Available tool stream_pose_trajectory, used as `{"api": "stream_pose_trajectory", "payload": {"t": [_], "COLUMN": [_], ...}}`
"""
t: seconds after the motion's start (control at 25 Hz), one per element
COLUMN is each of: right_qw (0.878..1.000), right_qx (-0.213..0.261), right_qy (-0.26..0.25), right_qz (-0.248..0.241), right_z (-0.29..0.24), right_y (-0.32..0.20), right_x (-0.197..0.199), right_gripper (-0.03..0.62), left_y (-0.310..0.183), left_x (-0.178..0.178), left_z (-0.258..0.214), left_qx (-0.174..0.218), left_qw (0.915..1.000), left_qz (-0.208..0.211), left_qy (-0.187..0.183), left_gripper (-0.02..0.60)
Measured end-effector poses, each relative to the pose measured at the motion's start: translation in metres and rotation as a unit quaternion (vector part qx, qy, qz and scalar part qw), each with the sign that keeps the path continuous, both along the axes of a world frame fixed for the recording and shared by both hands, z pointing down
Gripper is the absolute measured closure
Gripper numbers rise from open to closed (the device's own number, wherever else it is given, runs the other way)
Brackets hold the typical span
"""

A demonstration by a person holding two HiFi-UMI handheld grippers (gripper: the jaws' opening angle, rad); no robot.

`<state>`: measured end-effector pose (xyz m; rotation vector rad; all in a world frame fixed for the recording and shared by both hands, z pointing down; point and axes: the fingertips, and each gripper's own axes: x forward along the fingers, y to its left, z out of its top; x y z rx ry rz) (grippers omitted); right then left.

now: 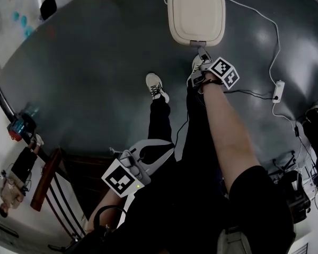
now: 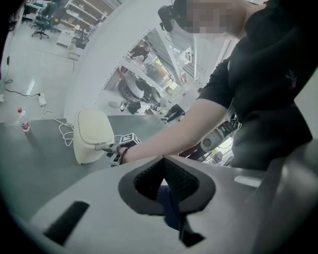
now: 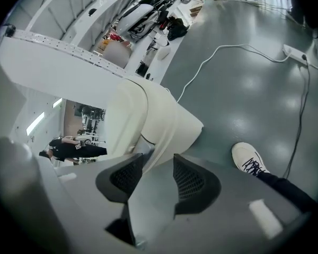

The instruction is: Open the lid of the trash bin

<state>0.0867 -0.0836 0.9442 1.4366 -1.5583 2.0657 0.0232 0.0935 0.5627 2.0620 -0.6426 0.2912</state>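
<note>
Two tongs, unequal reach: left tongs (image 2: 163, 163) clenched on nothing, low beside the legs, well apart from the trash bin (image 2: 93, 136) toward the floor's (image 1: 95, 62) far edge. Right tongs (image 3: 158, 160) at its near rim, spreading, lid (image 1: 196, 9) lip between, unpinched; nearer by far.

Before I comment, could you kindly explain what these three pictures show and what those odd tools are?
No robot here: a person holds a two-jaw gripper in each hand. The head view looks down from a camera on the person's head; the other two cameras ride on the grippers and look along their jaws. On the grey floor stands a cream trash bin, lid down, near a power strip. The right gripper is at the bin's front edge, jaws opening, that edge between them but ungripped. The left gripper hangs by the leg, shut and empty.
</note>
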Motion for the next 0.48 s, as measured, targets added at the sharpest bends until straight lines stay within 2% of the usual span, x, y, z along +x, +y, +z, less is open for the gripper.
{"api": "stream_pose_trajectory", "payload": {"t": [0.2,0.48], "right_qw": [1.000,1.000], "right_qx": [-0.006,-0.008], "right_qy": [0.007,0.014], "right_qz": [-0.005,-0.015], "right_z": [-0.0003,0.0019], "right_y": [0.0020,0.0014], "right_x": [-0.0001,0.0010], "right_gripper": [0.398,0.396], "left_y": [0.0101,0.0055], "left_x": [-0.0024,0.0026], "left_z": [0.0024,0.0041], "left_qx": [-0.007,-0.002], "left_qw": [0.9997,0.9999], "left_qz": [0.023,0.011], "left_qy": [-0.010,-0.003], "left_gripper": [0.581,0.580]}}
